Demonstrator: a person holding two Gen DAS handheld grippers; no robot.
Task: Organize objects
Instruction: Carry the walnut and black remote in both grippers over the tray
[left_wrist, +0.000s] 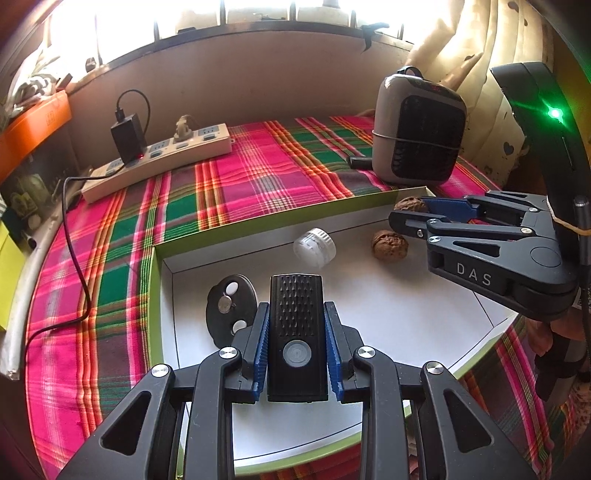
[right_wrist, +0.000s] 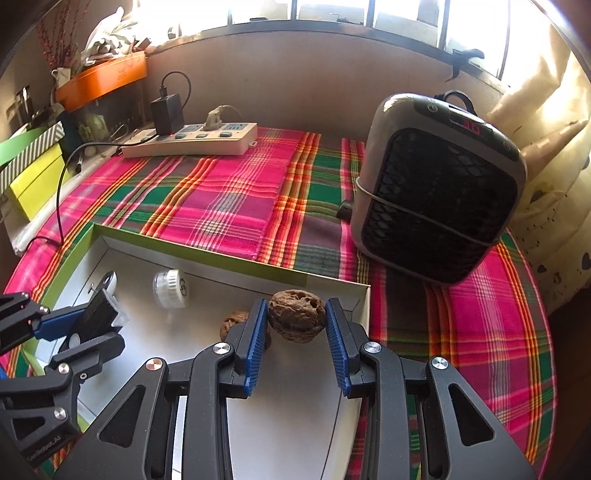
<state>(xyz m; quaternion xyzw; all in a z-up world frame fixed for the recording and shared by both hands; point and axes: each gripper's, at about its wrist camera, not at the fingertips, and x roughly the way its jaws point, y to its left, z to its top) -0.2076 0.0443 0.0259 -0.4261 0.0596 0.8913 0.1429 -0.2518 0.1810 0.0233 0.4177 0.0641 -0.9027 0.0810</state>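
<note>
My left gripper (left_wrist: 296, 310) is shut on a black ribbed light with a round button (left_wrist: 297, 332), held over the white box with a green rim (left_wrist: 157, 295). Inside the box lie a black disc with pale dots (left_wrist: 231, 310), a small clear jar with a ribbed cap (left_wrist: 314, 246) and a walnut (left_wrist: 389, 245). My right gripper (right_wrist: 297, 306) is shut on a second walnut (right_wrist: 297, 315), above the box's far right corner (right_wrist: 364, 295). The loose walnut (right_wrist: 232, 325) peeks out behind its left finger, and the jar (right_wrist: 170, 288) lies further left. The left gripper (right_wrist: 107, 314) shows at the left edge.
A grey and black heater (left_wrist: 417, 136) stands on the plaid cloth (left_wrist: 258, 166) beyond the box, at the right. A white power strip (left_wrist: 159, 158) with a black charger lies at the back left, its cable (left_wrist: 77, 266) trailing along the left side. An orange tray (right_wrist: 103, 79) sits at the back left.
</note>
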